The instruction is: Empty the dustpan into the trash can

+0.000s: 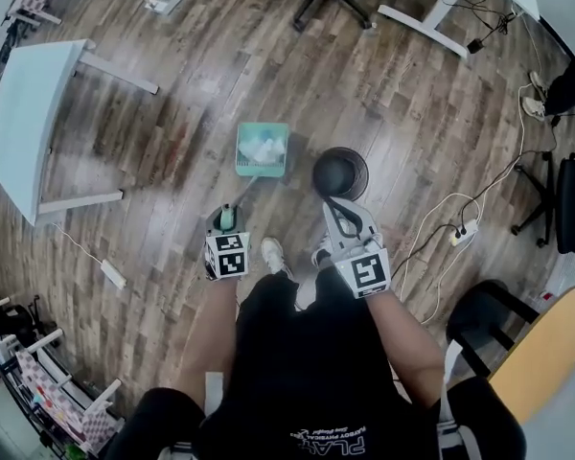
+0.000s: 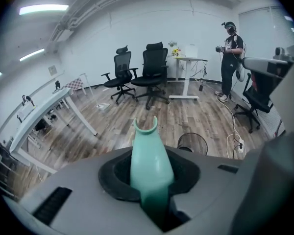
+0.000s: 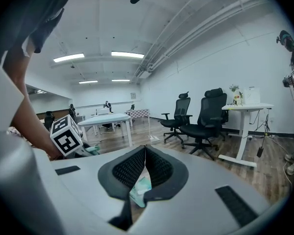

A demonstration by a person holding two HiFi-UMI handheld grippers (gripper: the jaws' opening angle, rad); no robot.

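- The green dustpan (image 1: 240, 153) shows against the wood floor (image 1: 172, 132), just left of the black trash can (image 1: 340, 172) and apart from it.
- White scraps (image 1: 264, 148) lie inside the pan.
- Its green handle (image 2: 151, 165) runs back into the left gripper (image 1: 227, 217), whose jaws pinch it.
- The right gripper (image 1: 340, 214) is at the can's near rim, with its pads pressed together at the tips.
- A pale green patch shows under those pads, probably the pan beyond.
- The person's shoes (image 1: 271, 254) are just behind both grippers.
- A white desk (image 1: 29, 123) stands at left, and office chairs (image 2: 148, 75) are farther off.
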